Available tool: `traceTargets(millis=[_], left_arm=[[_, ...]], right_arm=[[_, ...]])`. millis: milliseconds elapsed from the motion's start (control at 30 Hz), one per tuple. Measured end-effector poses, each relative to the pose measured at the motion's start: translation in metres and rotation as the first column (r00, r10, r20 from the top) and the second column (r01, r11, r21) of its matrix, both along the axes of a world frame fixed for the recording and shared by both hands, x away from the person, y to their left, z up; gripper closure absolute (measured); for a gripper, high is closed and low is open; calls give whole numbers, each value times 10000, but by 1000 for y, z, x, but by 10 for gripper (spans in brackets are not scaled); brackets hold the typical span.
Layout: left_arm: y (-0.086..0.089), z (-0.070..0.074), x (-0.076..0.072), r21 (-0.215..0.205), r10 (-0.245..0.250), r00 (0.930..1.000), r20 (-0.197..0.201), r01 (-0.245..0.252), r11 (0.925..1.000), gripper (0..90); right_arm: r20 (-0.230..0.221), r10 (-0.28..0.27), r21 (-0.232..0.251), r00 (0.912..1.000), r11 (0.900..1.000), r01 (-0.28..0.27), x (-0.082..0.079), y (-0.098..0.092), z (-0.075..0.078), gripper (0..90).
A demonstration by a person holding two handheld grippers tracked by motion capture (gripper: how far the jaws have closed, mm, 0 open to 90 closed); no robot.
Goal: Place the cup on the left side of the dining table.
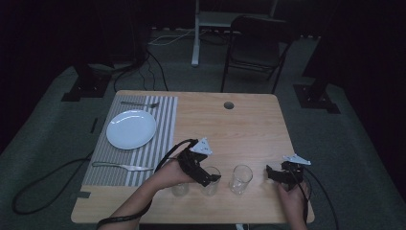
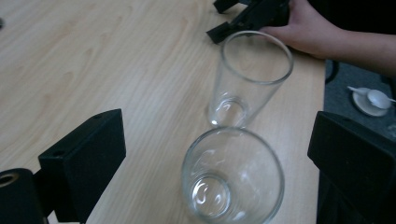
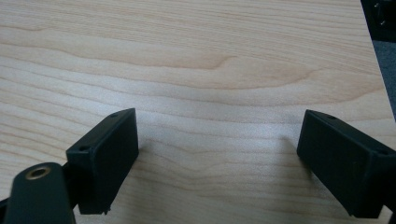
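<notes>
Fingers [image 2: 84, 163] of the left gripper [image 2: 219, 182] stand wide apart, holding nothing, either side of the clear tapered drinking glass [image 2: 232, 177]. Judged light, rigid, slippery and breakable; grip mid-wall, squarely.

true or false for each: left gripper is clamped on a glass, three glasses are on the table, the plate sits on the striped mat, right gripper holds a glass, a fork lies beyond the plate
1. The left gripper is clamped on a glass. False: its jaws stand open either side of the near glass, not pressing it.
2. Three glasses are on the table. True.
3. The plate sits on the striped mat. True.
4. The right gripper holds a glass. False: its jaws are open over bare wood.
5. A fork lies beyond the plate. True.
</notes>
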State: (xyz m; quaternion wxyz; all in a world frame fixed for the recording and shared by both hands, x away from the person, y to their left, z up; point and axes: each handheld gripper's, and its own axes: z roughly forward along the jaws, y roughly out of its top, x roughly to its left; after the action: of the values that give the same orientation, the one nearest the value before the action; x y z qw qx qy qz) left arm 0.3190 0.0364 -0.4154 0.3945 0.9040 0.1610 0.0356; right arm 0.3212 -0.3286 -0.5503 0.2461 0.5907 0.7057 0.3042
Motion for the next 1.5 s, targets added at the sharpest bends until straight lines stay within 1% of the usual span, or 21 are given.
traceTargets(millis=[67, 200, 333, 433, 500, 567, 600, 700, 867, 1000, 1067, 1100, 1133, 1167, 1200, 1233, 1300, 1333, 1400, 1433, 1500], left_arm=[[-6, -1, 1, 133, -109, 9999, -67, 110, 9999, 47], [-18, -3, 1, 337, -381, 9993, -64, 383, 9987, 47], [-30, -5, 2, 488, -652, 9977, -182, 661, 9966, 47], [-39, -6, 2, 668, -852, 9962, -177, 862, 9940, 47], [-45, -7, 1, 688, -956, 9952, -182, 967, 9929, 47], [-52, -6, 0, 830, -1111, 9937, -132, 1118, 9903, 47], [-55, -6, 0, 836, -1196, 9926, -196, 1209, 9891, 47], [-65, -7, 0, 1045, -1395, 9900, -221, 1411, 9845, 47], [-80, -9, 0, 1409, -1600, 9868, -258, 1621, 9767, 47], [-88, -11, 1, 1594, -1704, 9848, -350, 1738, 9718, 47], [-93, -12, 2, 1769, -1774, 9833, -411, 1819, 9673, 47], [-95, -13, 2, 1885, -1802, 9829, -379, 1841, 9647, 47], [-97, -14, 2, 1919, -1825, 9823, -418, 1871, 9634, 47], [-99, -15, 3, 2006, -1876, 9809, -507, 1940, 9603, 47], [-101, -15, 3, 2095, -1884, 9806, -532, 1954, 9581, 47], [-102, -16, 3, 2189, -1887, 9810, -455, 1941, 9563, 47], [-105, -17, 4, 2264, -1868, 9808, -559, 1947, 9544, 48], [-106, -17, 4, 2299, -1837, 9817, -510, 1905, 9544, 47], [-109, -17, 5, 2361, -1861, 9807, -607, 1953, 9519, 48], [-110, -17, 5, 2415, -1848, 9811, -572, 1932, 9510, 48], [-114, -18, 7, 2587, -1803, 9815, -651, 1911, 9469, 48]], right_arm=[[1, 0, -1, 10000, 10000, 0, 0, 0, 0, 122], [1, 0, -1, 10000, 10000, 0, 0, 0, 0, 122], [-2, -22, 5, 10000, 10000, 22, 0, 0, 0, 122], [-1, -29, 5, 10000, 10000, 29, 0, 0, 0, 122], [4, -24, -1, 10000, 10000, 24, 0, 0, 0, 122], [7, -19, -4, 10000, 10000, 19, 0, 0, 0, 122], [8, -20, -6, 10000, 10000, 20, 0, 0, 0, 122], [6, -19, -3, 10000, 10000, 19, 0, 0, 0, 122], [6, -21, -4, 10000, 10000, 21, 0, 0, 0, 122], [6, -21, -3, 10000, 10000, 21, 0, 0, 0, 122], [9, -17, -7, 10000, 10000, 17, 0, 0, 0, 122], [9, -17, -7, 10000, 10000, 17, 0, 0, 0, 122], [6, -20, -3, 10000, 10000, 20, 0, 0, 0, 122], [8, -19, -7, 10000, 10000, 19, 0, 0, 0, 122], [7, -21, -4, 10000, 10000, 21, 0, 0, 0, 122], [6, -19, -4, 10000, 10000, 19, 0, 0, 0, 122], [5, -17, -6, 10000, 10000, 17, 0, 0, 0, 122], [5, -19, -4, 10000, 10000, 19, 0, 0, 0, 122], [7, -21, -4, 10000, 10000, 21, 0, 0, 0, 122], [6, -19, -6, 10000, 10000, 19, 0, 0, 0, 122], [6, -22, -4, 10000, 10000, 22, 0, 0, 0, 122]])
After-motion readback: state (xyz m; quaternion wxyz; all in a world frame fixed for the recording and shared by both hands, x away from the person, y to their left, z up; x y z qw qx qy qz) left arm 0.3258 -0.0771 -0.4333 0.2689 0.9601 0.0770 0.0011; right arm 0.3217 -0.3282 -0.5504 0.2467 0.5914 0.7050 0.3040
